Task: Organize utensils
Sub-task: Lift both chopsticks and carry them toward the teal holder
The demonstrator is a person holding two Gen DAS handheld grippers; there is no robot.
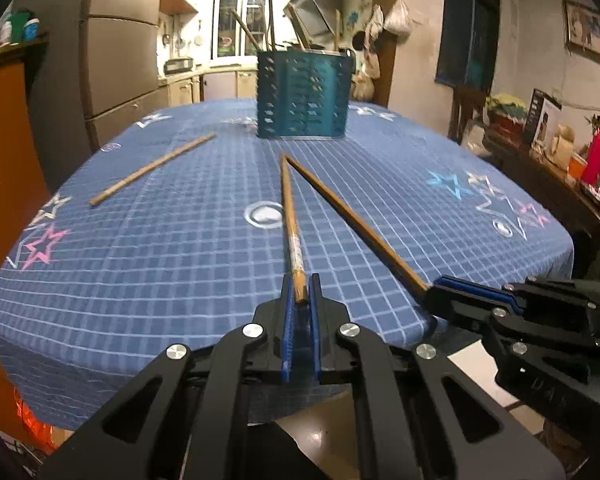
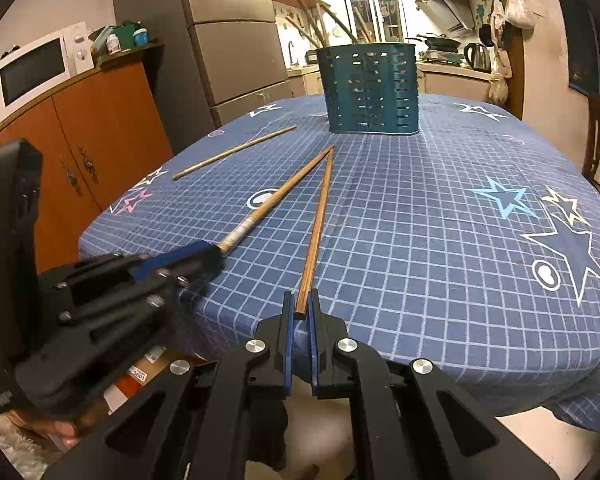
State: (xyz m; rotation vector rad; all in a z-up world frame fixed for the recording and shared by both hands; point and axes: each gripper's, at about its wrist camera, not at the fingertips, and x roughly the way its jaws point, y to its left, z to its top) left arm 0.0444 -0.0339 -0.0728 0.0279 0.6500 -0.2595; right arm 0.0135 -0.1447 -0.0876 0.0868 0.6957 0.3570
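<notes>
3 loose wooden chopsticks show on a blue checked tablecloth printed with stars and rings, and 2 of them are gripped at their near ends. At the lower centre of the left wrist view, the left gripper has its blue ribbed pads pressed shut on the lighter chopstick, whose butt end is hidden between the fingers; a pale, worn label-like patch wraps the shaft just above the pads. At the lower right of that view the right gripper pinches the darker chopstick, closed tight on its end, with the black body partly cut off by the frame edge. Both sticks run up the frame and their far tips nearly meet, forming a narrow V just short of the teal utensil holder at upper centre. That holder is a perforated, round-cornered tub; several wooden handles stick out of its top, blurred against the bright window behind. The third chopstick lies free at centre left, well apart from the others. In the right wrist view the same V appears, with the right gripper at lower centre and the left gripper at left, motion-blurred. Whether the gripped sticks rest on the cloth or hang just above it is hard to tell.
</notes>
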